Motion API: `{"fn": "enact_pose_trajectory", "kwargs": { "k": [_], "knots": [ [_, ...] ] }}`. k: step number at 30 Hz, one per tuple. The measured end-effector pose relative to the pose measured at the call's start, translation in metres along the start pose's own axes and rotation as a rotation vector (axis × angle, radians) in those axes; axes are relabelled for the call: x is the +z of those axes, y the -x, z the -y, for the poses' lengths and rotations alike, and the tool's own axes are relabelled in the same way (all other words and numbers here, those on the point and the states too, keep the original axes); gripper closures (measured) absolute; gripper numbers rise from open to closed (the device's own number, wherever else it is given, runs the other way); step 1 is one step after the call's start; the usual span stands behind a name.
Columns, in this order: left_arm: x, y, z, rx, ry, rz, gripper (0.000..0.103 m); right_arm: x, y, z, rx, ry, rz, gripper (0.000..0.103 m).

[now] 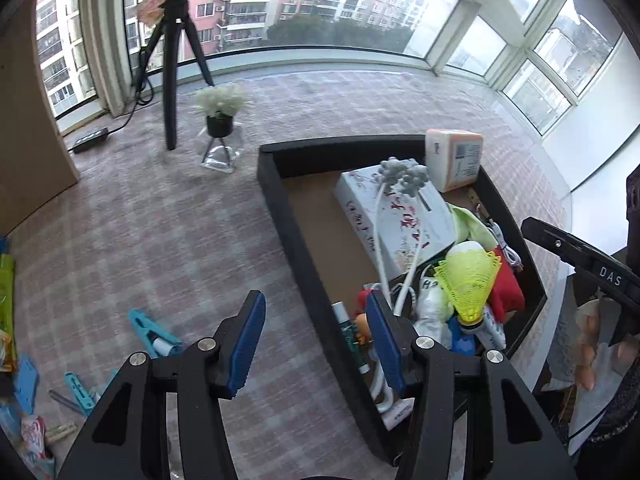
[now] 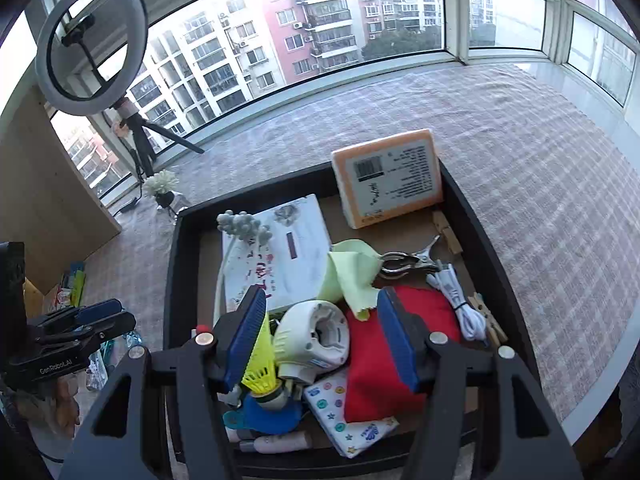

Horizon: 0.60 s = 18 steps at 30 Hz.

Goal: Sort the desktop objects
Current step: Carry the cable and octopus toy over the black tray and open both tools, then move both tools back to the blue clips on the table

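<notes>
Shuttlecock (image 2: 260, 364), yellow, sits in black tray (image 2: 170, 280) w/ clutter, touching right hand-held gripper (image 2: 322, 338) pad at 9 o'clock; jaws wide, gripping nothing. Left hand-held gripper (image 1: 316, 344) also wide, empty, over tray's edge.

Black tray (image 2: 472, 216) on the checked counter holds the clutter: orange-edged tissue pack (image 2: 388, 176) upright at the far wall, white printed box (image 2: 288, 256) flat at left with a grey-headed massager (image 2: 244, 222) lying across it. Nearer: pale green cloth (image 2: 352, 272), red cloth (image 2: 416, 312), white cable (image 2: 460, 300), metal clip (image 2: 404, 264). Yellow shuttlecock (image 1: 468, 280) stands cork down in the near pile.
</notes>
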<state>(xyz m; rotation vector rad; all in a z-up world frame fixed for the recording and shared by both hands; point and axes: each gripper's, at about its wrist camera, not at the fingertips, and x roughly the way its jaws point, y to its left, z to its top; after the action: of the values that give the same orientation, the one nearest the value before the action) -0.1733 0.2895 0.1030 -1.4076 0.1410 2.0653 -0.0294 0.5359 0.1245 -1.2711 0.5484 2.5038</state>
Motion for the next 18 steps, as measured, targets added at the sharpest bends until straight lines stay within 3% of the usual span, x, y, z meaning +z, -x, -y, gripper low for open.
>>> {"fn": "enact_pose_trajectory", "kwargs": {
  "k": [8,13,18],
  "knots": [
    [-0.032,0.021,-0.099,0.152,0.18,-0.023,0.055,0.001,-0.017,-0.092,0.083,0.203,-0.013,0.046],
    [-0.057,0.028,-0.154,0.202,0.327,-0.021,0.055,-0.006,-0.037,-0.158,0.131,0.344,-0.029,0.046],
    [-0.074,0.024,-0.186,0.243,0.415,-0.038,0.055,-0.019,-0.065,-0.219,0.193,0.47,-0.1,0.046]
  ]
}}
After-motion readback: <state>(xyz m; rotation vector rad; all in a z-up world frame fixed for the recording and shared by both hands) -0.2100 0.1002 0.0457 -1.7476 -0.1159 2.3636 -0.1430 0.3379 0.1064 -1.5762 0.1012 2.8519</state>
